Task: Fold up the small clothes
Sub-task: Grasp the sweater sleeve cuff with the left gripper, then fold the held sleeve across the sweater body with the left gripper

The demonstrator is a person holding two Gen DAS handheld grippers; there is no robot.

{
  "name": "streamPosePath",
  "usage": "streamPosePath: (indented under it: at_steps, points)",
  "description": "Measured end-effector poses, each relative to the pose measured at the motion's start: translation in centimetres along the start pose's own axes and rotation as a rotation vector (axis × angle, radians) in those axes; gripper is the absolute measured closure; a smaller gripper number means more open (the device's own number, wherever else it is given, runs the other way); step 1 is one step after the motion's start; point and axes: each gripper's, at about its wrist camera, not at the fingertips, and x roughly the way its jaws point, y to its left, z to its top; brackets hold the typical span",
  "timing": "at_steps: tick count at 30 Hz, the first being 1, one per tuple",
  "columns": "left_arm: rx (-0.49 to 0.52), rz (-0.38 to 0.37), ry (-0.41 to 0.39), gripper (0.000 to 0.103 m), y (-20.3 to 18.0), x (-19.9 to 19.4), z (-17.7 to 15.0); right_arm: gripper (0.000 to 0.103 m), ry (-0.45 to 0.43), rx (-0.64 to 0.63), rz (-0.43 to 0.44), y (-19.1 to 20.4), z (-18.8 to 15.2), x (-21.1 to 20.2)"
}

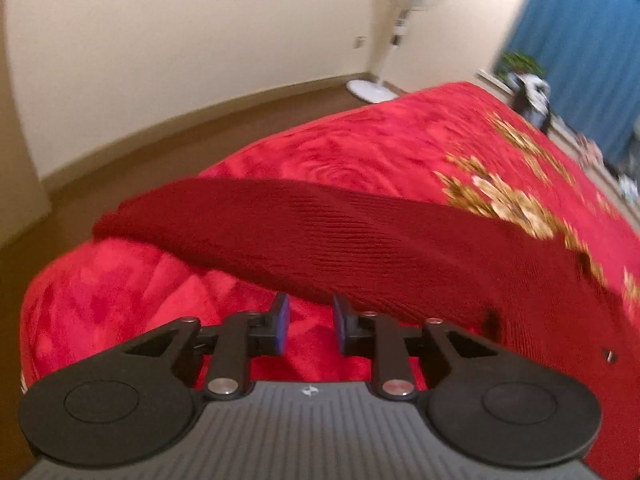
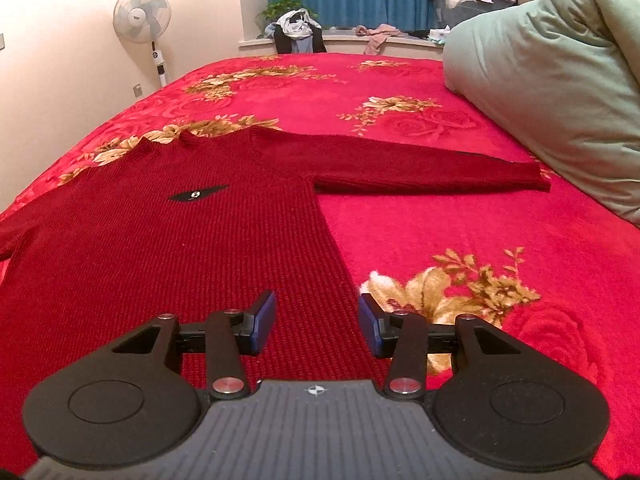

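A dark red knit sweater (image 2: 168, 232) lies flat, front up, on a bright red floral bedspread (image 2: 500, 232). It has a small black badge (image 2: 196, 194) on the chest. One sleeve (image 2: 432, 174) stretches out to the right. My right gripper (image 2: 317, 322) is open and empty, low over the sweater's bottom right edge. In the left wrist view the other sleeve (image 1: 280, 232) lies across the bed's corner. My left gripper (image 1: 309, 322) is open and empty just in front of that sleeve's near edge.
A large pale green duvet (image 2: 552, 92) is piled at the right of the bed. A standing fan (image 2: 142, 16) stands by the wall at the left. Clothes and a plant (image 2: 296, 26) sit on the windowsill under blue curtains. Brown floor (image 1: 140, 120) lies beyond the bed's left edge.
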Motion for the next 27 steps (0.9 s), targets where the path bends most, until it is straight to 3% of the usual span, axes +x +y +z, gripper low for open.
streamPosePath:
  at_steps: [4, 12, 13, 16, 17, 27]
  points:
    - [-0.106, -0.003, 0.040, 0.075, 2.5, 0.9, 0.6, 0.056, -0.002, -0.009, 0.007, 0.3, 0.1, 0.2]
    - [-0.310, -0.051, 0.090, 0.062, 5.9, 2.6, 1.1, 0.056, 0.003, -0.020, 0.015, 0.7, 0.1, 0.6]
    - [-0.326, -0.052, 0.095, 0.061, 6.1, 2.8, 1.2, 0.057, 0.004, -0.024, 0.018, 0.7, 0.0, 0.7]
    - [-0.374, -0.058, 0.106, 0.060, 6.6, 3.6, 1.3, 0.080, 0.003, -0.036, 0.026, 1.0, 0.0, 0.9]
    - [-0.386, -0.058, 0.107, 0.060, 6.8, 3.8, 1.4, 0.082, 0.003, -0.036, 0.029, 1.0, 0.1, 0.9]
    - [-0.473, -0.044, 0.082, 0.060, 7.3, 6.4, 2.7, 0.082, 0.025, -0.054, 0.045, 1.2, 0.1, 1.6]
